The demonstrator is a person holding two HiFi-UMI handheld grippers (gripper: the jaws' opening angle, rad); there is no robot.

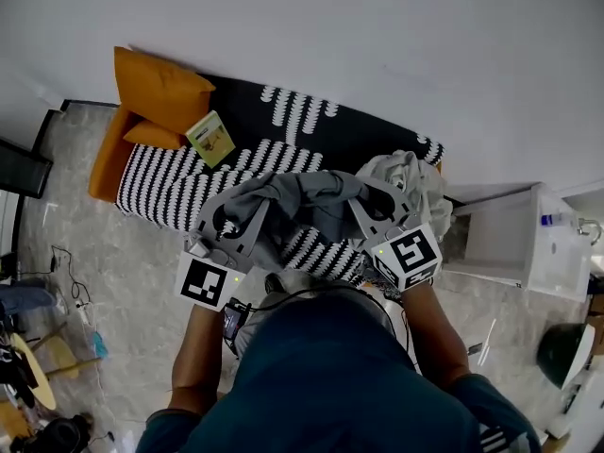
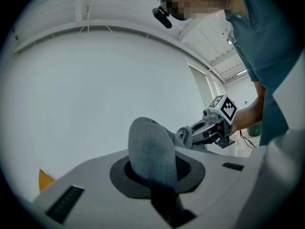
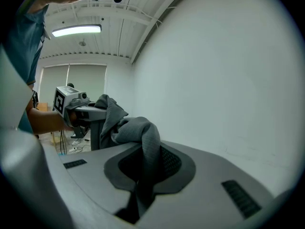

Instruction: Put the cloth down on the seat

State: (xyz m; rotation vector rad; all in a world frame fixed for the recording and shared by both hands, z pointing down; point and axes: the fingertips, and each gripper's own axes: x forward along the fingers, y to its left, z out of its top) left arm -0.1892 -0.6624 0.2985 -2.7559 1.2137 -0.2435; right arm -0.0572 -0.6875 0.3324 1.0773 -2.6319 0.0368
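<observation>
Sagging soft and light, your cloth [image 1: 283, 194] is pinched by left gripper [image 1: 229, 220] and right gripper [image 1: 377, 208] jaws; hold those ends.

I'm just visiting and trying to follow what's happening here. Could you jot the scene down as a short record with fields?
Setting: sofa seat with a black-and-white patterned cover
Held item: grey cloth, stretched between both grippers above the seat
Left gripper: shut on the cloth
Right gripper: shut on the cloth
Also on the seat: orange cushion, small green packet, pile of pale clothes
Task status: cloth not yet put down
</observation>
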